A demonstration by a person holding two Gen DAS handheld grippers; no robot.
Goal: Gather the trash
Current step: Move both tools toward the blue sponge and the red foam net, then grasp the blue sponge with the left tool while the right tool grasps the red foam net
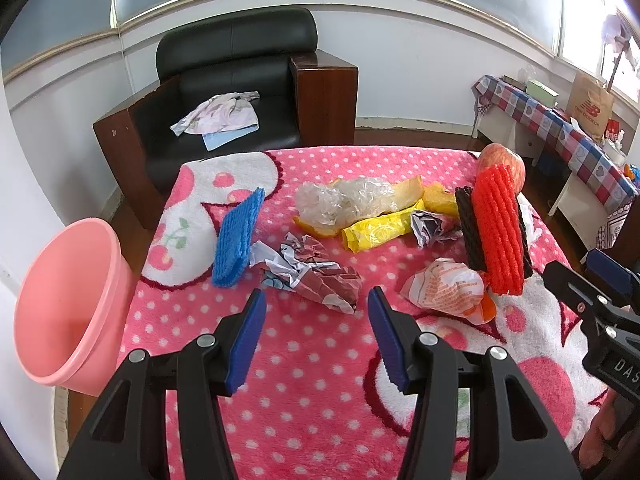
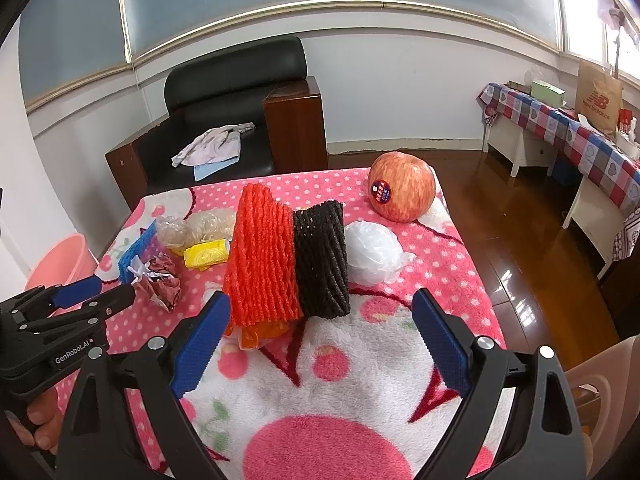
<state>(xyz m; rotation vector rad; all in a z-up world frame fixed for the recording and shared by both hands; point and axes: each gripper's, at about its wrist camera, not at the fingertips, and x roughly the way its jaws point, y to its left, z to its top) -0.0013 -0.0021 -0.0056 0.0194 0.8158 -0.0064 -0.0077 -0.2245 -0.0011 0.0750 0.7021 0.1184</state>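
The trash lies scattered across the bench (image 1: 320, 380), which wears a pink dotted blanket. In the left wrist view there are three foam nets: a blue one (image 1: 236, 240) at ten o'clock of the litter, and a red one (image 1: 500, 228) with a black one (image 1: 470, 232) pressed to its side at three o'clock. Two crumpled papers show, a printed one (image 1: 312, 272) near the middle, just ahead of the left hand-held gripper (image 1: 316, 300), and a smaller one (image 1: 432, 226) beyond it. One yellow wrapper (image 1: 380, 232) lies between them, touching a clear plastic wad (image 1: 344, 200) that sits over orange peel (image 1: 404, 190). One orange-printed bag (image 1: 448, 288) rests at the foot of the red net. In the right wrist view a white bag (image 2: 372, 256) sits just beside the black net.

The one container, a pink bin (image 1: 68, 312), stands off the bench edge at nine o'clock (nothing shows inside it).

The left hand-held gripper is spread and grips nothing. The right hand-held gripper (image 2: 324, 320) is also spread wide, empty, facing the red and black nets.

One apple (image 2: 402, 186) sits at the far corner, at one o'clock. Behind the bench stands one black armchair (image 1: 236, 92) with cloth (image 1: 220, 116) on its seat.
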